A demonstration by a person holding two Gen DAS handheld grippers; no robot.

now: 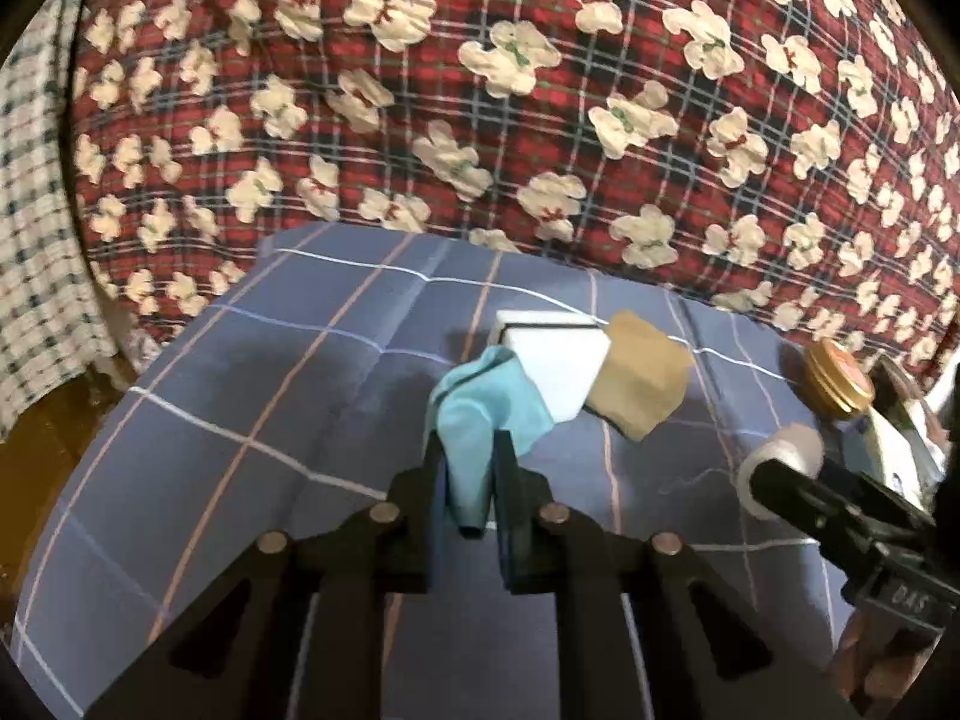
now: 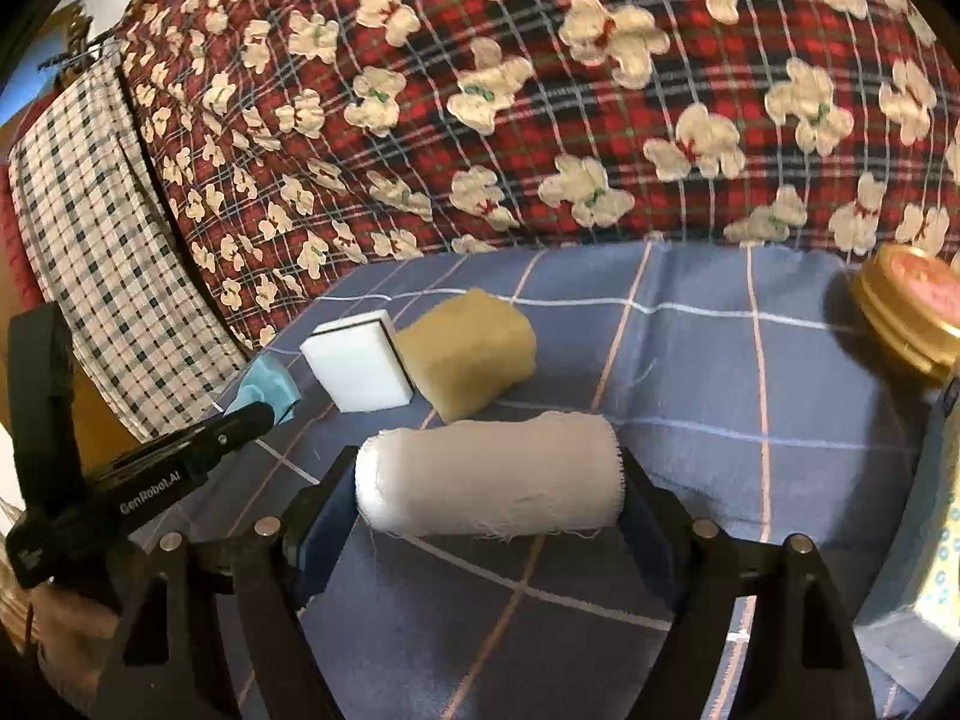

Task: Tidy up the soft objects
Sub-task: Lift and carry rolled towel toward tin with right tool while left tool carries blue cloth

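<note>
My left gripper (image 1: 470,450) is shut on a light blue cloth (image 1: 486,408) and holds it just in front of a white sponge block (image 1: 555,366). A tan sponge (image 1: 642,384) lies against the white block's right side. My right gripper (image 2: 489,474) is shut on a white gauze roll (image 2: 489,483), held crosswise between the fingers above the blue checked sheet (image 2: 690,372). In the right wrist view the white sponge block (image 2: 360,363) and tan sponge (image 2: 468,351) lie just beyond the roll, and the blue cloth (image 2: 270,387) shows at the left gripper's tip. The roll's end (image 1: 780,462) shows at right in the left wrist view.
A red plaid quilt (image 1: 480,90) with white bear prints rises behind the sheet. A round gold tin (image 2: 906,318) stands at the right; it also shows in the left wrist view (image 1: 837,381). A green checked cloth (image 2: 90,240) hangs at the left. A pale patterned object (image 2: 936,540) is at the far right.
</note>
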